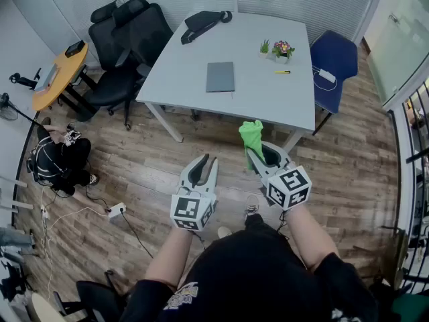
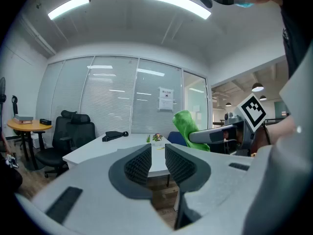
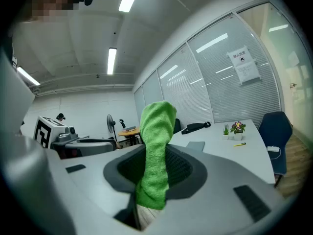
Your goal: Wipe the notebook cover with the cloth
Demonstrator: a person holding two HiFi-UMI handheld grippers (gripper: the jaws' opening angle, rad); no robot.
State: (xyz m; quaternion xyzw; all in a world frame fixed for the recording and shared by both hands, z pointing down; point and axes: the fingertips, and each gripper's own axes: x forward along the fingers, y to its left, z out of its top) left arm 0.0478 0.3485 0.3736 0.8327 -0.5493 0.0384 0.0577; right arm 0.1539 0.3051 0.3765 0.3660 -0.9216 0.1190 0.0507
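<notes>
A grey notebook (image 1: 220, 76) lies flat near the middle of the white table (image 1: 181, 72); the right gripper view shows the notebook (image 3: 195, 146) beyond the jaws. My right gripper (image 1: 255, 154) is shut on a green cloth (image 1: 252, 137) that stands up between its jaws, the cloth (image 3: 155, 155) filling the gap. My left gripper (image 1: 206, 161) hangs beside it over the wooden floor, short of the table, jaws a narrow gap apart with nothing between them. In the left gripper view the cloth (image 2: 188, 126) and right gripper appear to the right.
On the table sit a small potted plant (image 1: 283, 49), a yellow pen (image 1: 282, 72) and a black bag (image 1: 202, 23). Black office chairs (image 1: 127, 42) stand left of the table, a blue chair (image 1: 333, 62) right. A person (image 1: 59, 158) crouches on the floor at left, cables nearby.
</notes>
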